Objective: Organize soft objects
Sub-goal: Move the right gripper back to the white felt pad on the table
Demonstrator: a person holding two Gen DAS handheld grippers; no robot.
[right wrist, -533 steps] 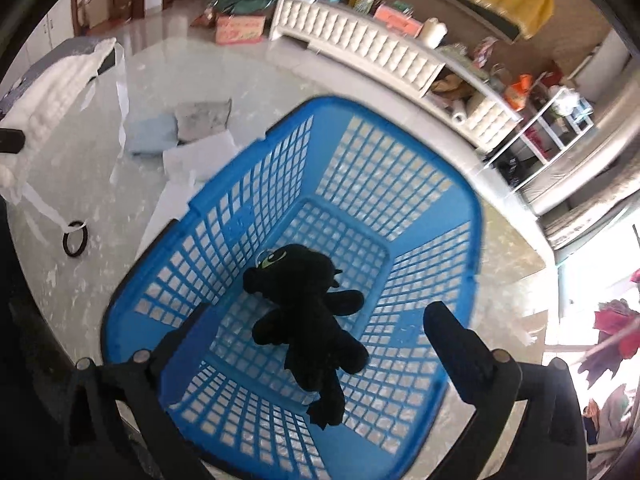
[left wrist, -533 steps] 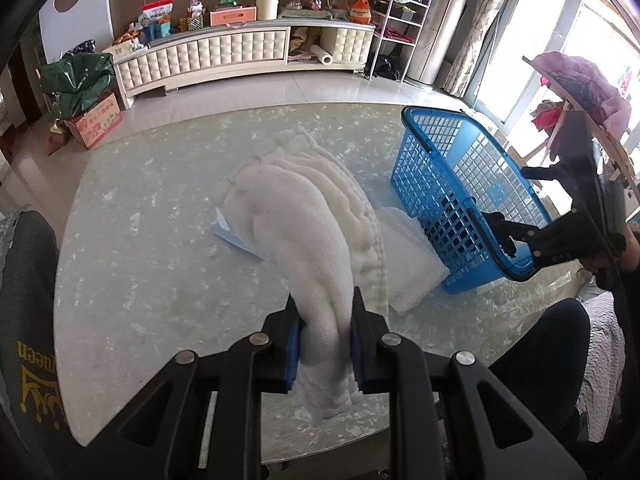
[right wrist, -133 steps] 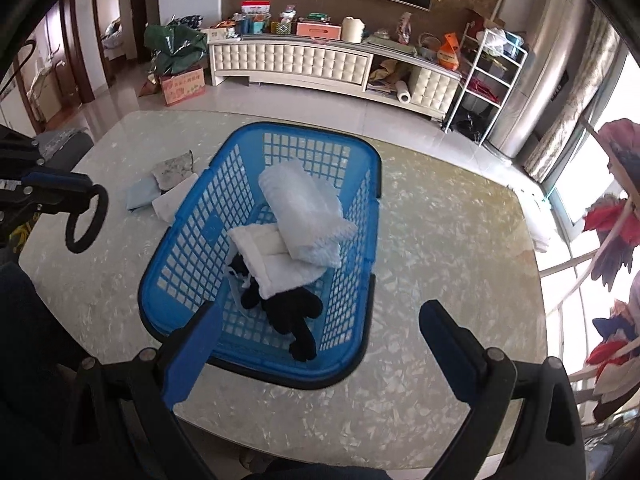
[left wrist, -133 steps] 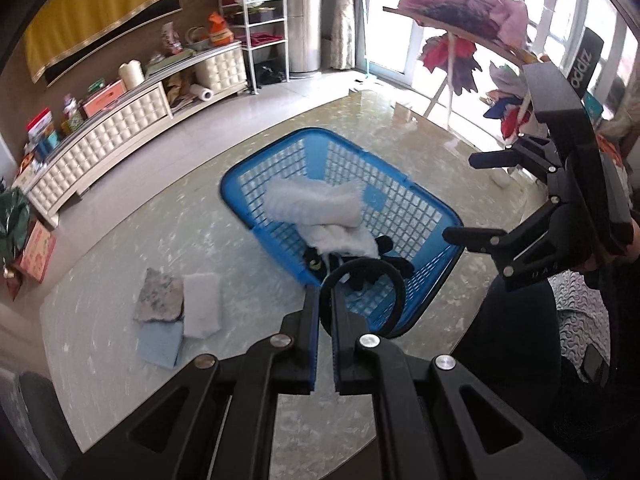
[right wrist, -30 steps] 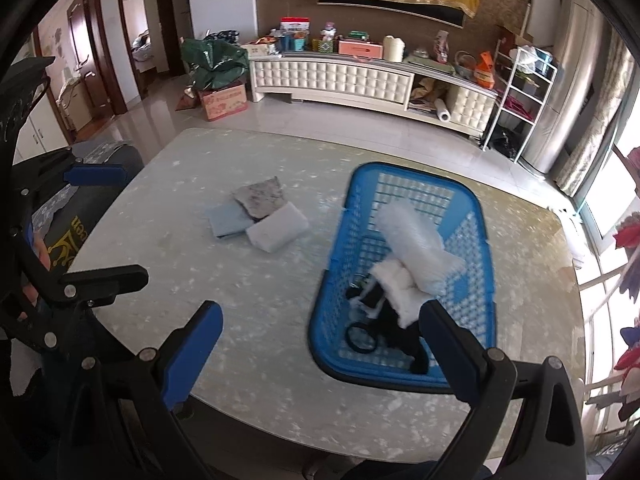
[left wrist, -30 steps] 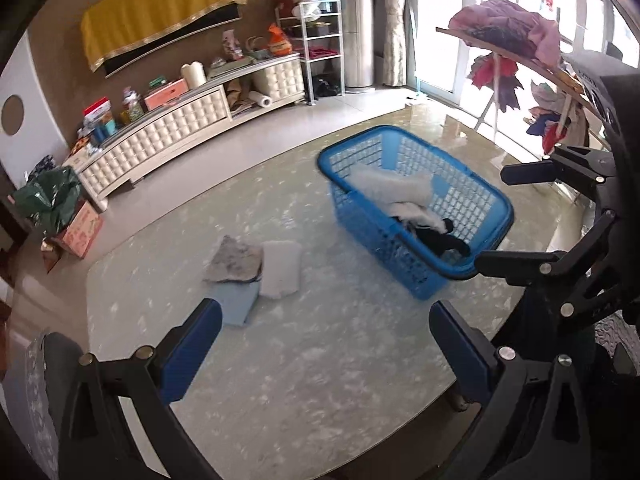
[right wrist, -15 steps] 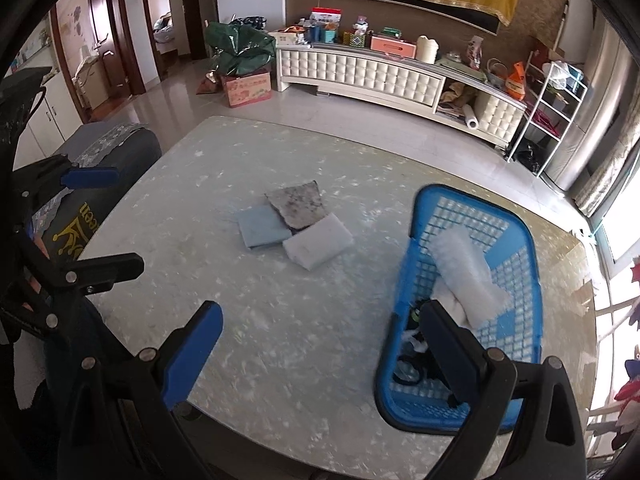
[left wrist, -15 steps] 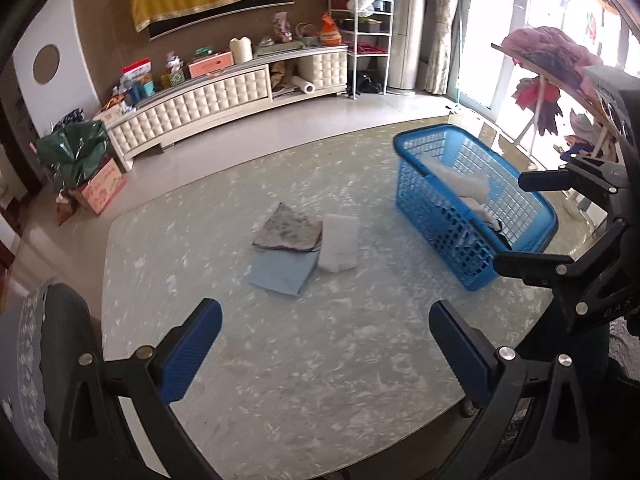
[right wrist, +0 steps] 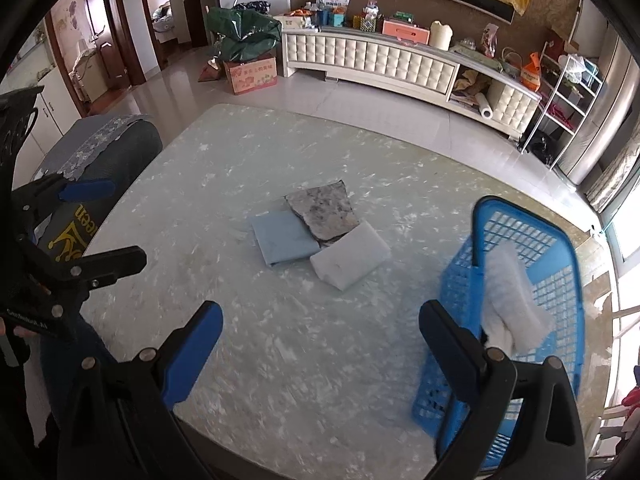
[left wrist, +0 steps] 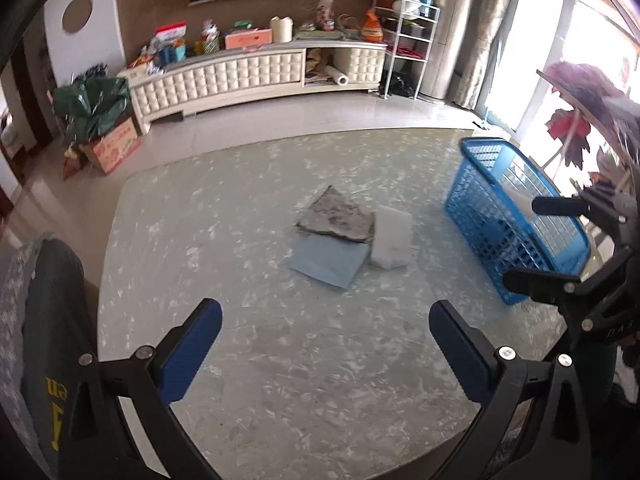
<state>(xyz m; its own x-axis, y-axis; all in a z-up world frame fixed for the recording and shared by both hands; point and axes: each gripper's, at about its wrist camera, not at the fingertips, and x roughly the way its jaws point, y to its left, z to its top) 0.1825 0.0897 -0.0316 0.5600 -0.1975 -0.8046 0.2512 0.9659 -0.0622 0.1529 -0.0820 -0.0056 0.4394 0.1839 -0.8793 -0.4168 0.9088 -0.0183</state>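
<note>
Three folded cloths lie together mid-table: a mottled grey one (left wrist: 335, 219) (right wrist: 323, 212), a light blue one (left wrist: 328, 258) (right wrist: 283, 242) and a white one (left wrist: 391, 236) (right wrist: 351, 258). The blue basket (left wrist: 516, 216) (right wrist: 552, 276) stands at the table's right edge and holds white towels (right wrist: 510, 300). My left gripper (left wrist: 325, 344) is open and empty above the near table. My right gripper (right wrist: 320, 346) is open and empty, also back from the cloths. Each gripper shows at the edge of the other's view.
The marble-pattern table (left wrist: 280, 360) is round-cornered, with its front edge close below me. A dark chair back (left wrist: 52, 320) (right wrist: 100, 160) stands at the left edge. A white cabinet (left wrist: 256, 72), a cardboard box (left wrist: 116, 148) and a wire shelf (left wrist: 408, 40) stand on the floor beyond.
Both grippers have swung left, from the basket toward the folded cloths, which now sit mid-view. The basket has slid to the right edge of both views. Both stay open.
</note>
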